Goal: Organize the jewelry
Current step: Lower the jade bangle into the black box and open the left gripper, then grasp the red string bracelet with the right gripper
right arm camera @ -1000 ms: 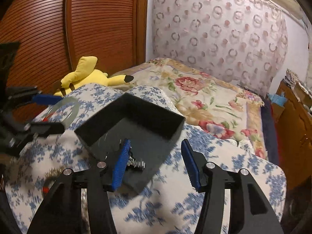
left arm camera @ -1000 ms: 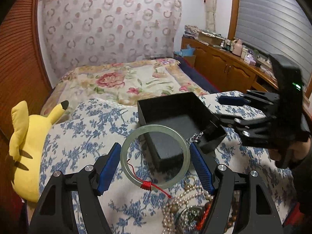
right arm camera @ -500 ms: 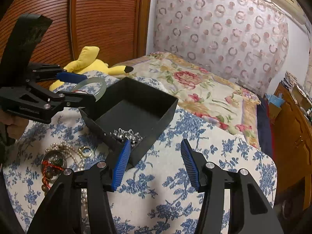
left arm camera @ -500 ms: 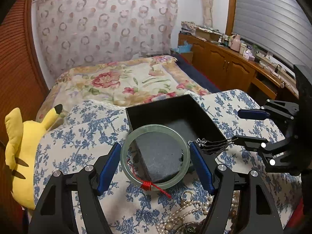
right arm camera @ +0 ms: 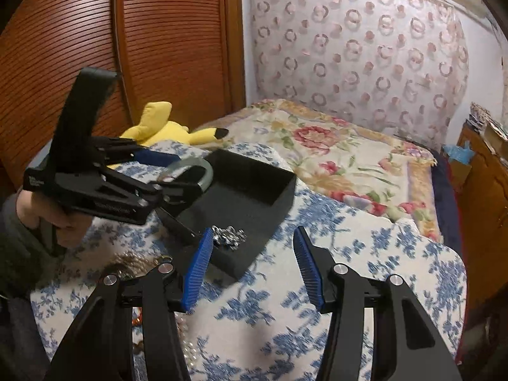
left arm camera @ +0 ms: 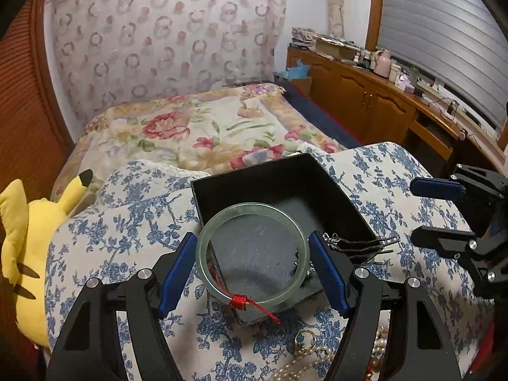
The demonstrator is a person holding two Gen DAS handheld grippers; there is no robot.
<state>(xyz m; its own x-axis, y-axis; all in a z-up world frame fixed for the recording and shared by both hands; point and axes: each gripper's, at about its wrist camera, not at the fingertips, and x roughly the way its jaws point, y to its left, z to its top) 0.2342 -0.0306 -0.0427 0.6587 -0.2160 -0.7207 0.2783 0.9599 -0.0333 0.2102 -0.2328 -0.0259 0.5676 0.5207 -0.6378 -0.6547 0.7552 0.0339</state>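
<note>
Now, left gripper (left arm camera: 252, 268) clamped on jade bangle (left arm camera: 254, 209) over black box (left arm camera: 285, 177), right gripper (right arm camera: 250, 266) open, empty.

Pale green bangle (left arm camera: 252, 254), red cord tied on, held over open black box (left arm camera: 285, 187).

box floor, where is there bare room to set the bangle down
Most of the box floor is bare felt: the middle and the part toward the bed. The corner nearest the right tongs holds a silver chain. Outside, the cloth right of the box is free; pearls crowd the near edge.
</note>
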